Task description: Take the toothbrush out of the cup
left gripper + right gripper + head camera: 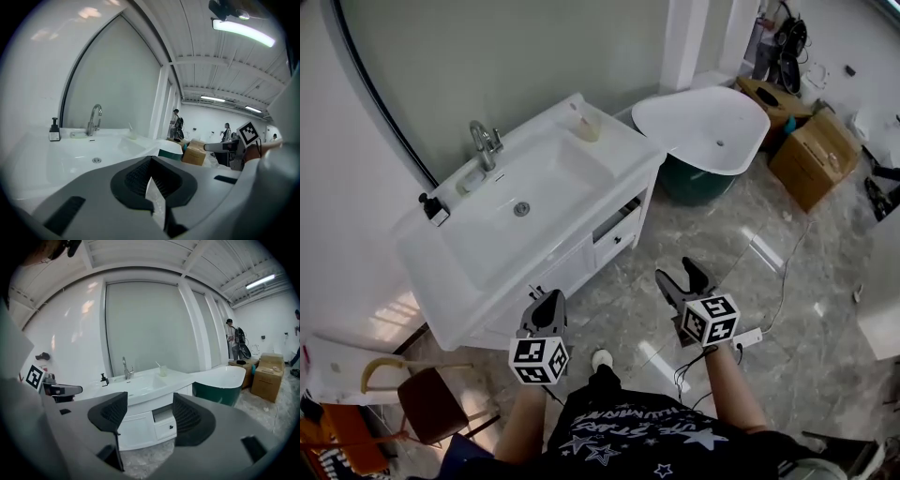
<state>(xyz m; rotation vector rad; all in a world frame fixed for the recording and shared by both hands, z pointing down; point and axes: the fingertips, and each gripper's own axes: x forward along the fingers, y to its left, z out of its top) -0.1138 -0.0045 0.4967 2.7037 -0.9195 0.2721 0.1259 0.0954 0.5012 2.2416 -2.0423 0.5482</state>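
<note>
A translucent cup (pixel 589 128) with a toothbrush (pixel 158 364) leaning in it stands on the back right corner of the white sink vanity (pixel 581 220). The same cup (pixel 162 370) shows small and far in the right gripper view, and as a faint cup (pixel 132 134) in the left gripper view. Both grippers hang over the floor in front of the vanity, well short of the cup. My left gripper (pixel 546 314) is shut, pads pressed together with nothing between them. My right gripper (pixel 684 279) is open and empty.
A faucet (pixel 485 145) and a black soap dispenser (pixel 434 208) stand at the basin's back. A white bathtub (pixel 703 127) sits right of the vanity, with cardboard boxes (pixel 814 157) beyond. A chair (pixel 431 403) is at lower left, a power strip (pixel 748 337) on the marble floor.
</note>
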